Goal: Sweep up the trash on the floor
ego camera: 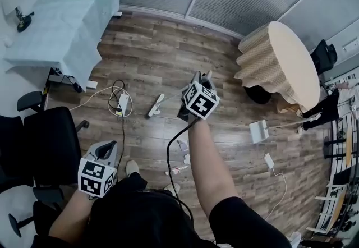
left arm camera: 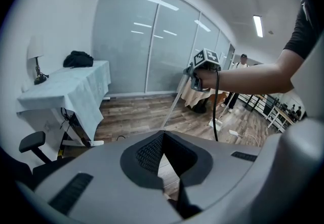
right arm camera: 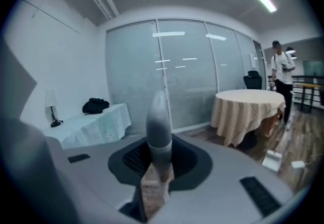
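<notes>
- On the wooden floor (ego camera: 157, 50), just ahead of the person's shoe, the trash (ego camera: 178, 169) is lying as a few small pale scraps, loosely scattered.
- Farther out and a little to the left of those scraps, the broom head (ego camera: 156, 105) is resting on the boards, clear of the trash.
- From there the thin broom handle (left arm camera: 174, 106) is slanting up to the right gripper (ego camera: 203, 79), which is reaching out at arm's length over the middle of the floor.
- In the right gripper view its jaws are clamping the handle, and the rounded grey tip of the handle is sticking up between them.
- Low on the near left, the left gripper (ego camera: 107, 148) is hanging beside a black office chair (ego camera: 50, 140).
- In its own view the jaws are meeting at the tips with nothing between them, and only a sliver of floor is showing through behind the tips.
- To the right of the trash, a white dustpan (ego camera: 258, 131) is standing on the floor, well apart from the broom head.
- Beyond the dustpan, a round table (ego camera: 291, 56) is standing under a beige cloth.
- At the far left, a long table (ego camera: 67, 17) is standing under a pale cloth.
- Near the foot of the long table, a power strip (ego camera: 123, 102) is lying among looped cables.
- Past the round table on the far right, a person (right arm camera: 281, 78) is standing.
</notes>
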The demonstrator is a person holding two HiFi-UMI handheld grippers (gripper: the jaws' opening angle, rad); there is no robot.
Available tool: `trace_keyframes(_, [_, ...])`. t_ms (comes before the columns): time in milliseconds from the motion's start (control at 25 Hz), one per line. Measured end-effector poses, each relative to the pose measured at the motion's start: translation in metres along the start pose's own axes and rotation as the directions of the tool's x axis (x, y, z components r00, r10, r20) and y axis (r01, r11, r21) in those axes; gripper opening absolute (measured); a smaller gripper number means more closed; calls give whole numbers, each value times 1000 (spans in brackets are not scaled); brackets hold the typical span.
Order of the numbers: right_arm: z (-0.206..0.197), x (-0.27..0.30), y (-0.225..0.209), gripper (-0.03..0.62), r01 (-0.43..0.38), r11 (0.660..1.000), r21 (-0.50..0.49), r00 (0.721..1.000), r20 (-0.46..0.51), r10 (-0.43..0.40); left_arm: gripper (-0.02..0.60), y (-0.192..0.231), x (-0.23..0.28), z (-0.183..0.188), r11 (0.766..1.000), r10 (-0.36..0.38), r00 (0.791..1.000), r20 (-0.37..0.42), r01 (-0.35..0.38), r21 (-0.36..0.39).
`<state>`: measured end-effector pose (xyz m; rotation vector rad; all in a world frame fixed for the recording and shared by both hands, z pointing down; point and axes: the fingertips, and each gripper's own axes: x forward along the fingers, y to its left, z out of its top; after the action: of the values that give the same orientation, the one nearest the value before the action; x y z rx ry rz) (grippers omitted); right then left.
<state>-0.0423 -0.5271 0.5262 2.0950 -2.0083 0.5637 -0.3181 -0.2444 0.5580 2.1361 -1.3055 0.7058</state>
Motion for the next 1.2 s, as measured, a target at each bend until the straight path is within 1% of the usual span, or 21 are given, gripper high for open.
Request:
trace_keyframes(80, [-20,0,-12,87,50,999,6,998,-28,-50,-5,7,1,-2,1000,-6,1000,-6,6,3])
trace_keyframes(120, [-28,-3,-16,87,68,998,-7,997,-34,-69,-5,11,2,-3,1000,-9,1000,-9,10,6])
trace_keyframes(280, [-51,-26,-27,87,103,984,-147,992,-52,-111,-5,14,10,-1,999,-33,999,-17,33,14])
trace_keyframes(360, [-62,-39,-36,89,117,977,-176,989,-69,-131,-5,10,16,1,998,-52,998,-21,53,20])
trace_keyframes(440, [-73,-54,-52,91,145,976,-159,983,-88,-161,-5,2,20,4,997,-77,997,-23,77,27])
trace_keyframes(520, [-83,-70,-74,92,184,975,-120,974,-111,-198,-5,-10,23,6,994,-102,994,-27,103,39])
trace_keyframes(720, [-113,-115,-124,94,259,965,-30,953,-156,-260,-5,-41,34,7,982,-158,986,-45,162,92])
trace_keyframes(920, [-139,-158,-148,94,278,961,3,943,-191,-272,-5,-74,44,10,966,-218,973,-69,226,128])
trace_keyframes(1040, [-152,-185,-156,94,282,959,6,939,-208,-275,-5,-96,49,14,952,-251,964,-85,262,158])
trace_keyframes(1200, [-169,-219,-172,94,311,950,31,928,-227,-297,-5,-126,57,15,931,-296,949,-113,313,188])
